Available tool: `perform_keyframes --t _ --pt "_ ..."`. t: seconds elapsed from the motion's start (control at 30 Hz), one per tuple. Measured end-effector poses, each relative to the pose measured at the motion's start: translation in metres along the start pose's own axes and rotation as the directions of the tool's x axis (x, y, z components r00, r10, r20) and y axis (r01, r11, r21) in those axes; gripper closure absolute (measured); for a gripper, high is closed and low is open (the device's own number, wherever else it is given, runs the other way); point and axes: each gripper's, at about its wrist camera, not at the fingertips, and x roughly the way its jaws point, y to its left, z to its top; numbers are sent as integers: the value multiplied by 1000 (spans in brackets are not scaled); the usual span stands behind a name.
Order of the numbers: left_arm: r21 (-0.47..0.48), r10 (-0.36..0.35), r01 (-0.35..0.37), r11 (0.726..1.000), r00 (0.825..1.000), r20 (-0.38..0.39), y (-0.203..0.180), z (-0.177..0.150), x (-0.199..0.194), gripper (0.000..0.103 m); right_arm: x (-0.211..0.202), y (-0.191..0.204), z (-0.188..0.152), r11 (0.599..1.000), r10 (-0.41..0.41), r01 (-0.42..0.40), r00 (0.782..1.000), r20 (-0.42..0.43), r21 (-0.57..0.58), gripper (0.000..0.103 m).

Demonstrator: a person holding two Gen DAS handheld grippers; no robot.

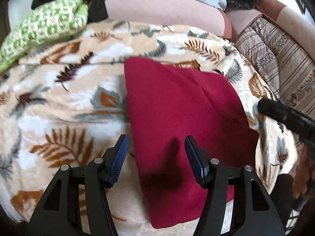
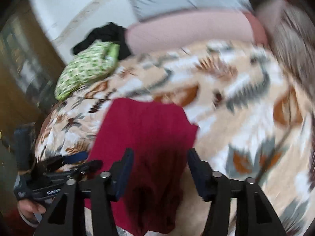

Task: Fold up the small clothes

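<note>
The red garment (image 1: 183,129) lay flat in the centre of the left wrist view, its lower part passing under the wide gap of the left gripper (image 1: 156,144), whose blue ribbed pads (image 1: 120,157) stood well apart and held nothing. In the right wrist view the right gripper (image 2: 160,157) was likewise spread wide and empty above the same cloth (image 2: 145,137). The cloth looked soft and fleecy, roughly trapezoid, with one crease. It rested on a plush leaf-print blanket (image 1: 65,102). A green patterned fabric (image 1: 43,27) sat upper left. The right view was heavily blurred.
</note>
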Motion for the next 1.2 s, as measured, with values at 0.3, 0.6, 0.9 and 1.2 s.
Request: perform_keyframes --t 0.3,0.6,0.9,1.2 --pt "8 123 -124 992 988 90 0 -8 -21 43 65 15 -34 983 -156 141 979 -130 -116 62" --pt "-36 157 -154 987 982 103 -1 -14 -30 44 -1 43 -23 972 -210 212 977 31 -99 53" --pt "-29 209 -207 978 967 143 -1 -25 -41 43 -8 49 -34 970 -231 234 971 56 -65 40" --pt "-41 208 -204 978 967 146 4 -29 -44 43 -3 54 -38 957 -279 283 959 54 -70 37"
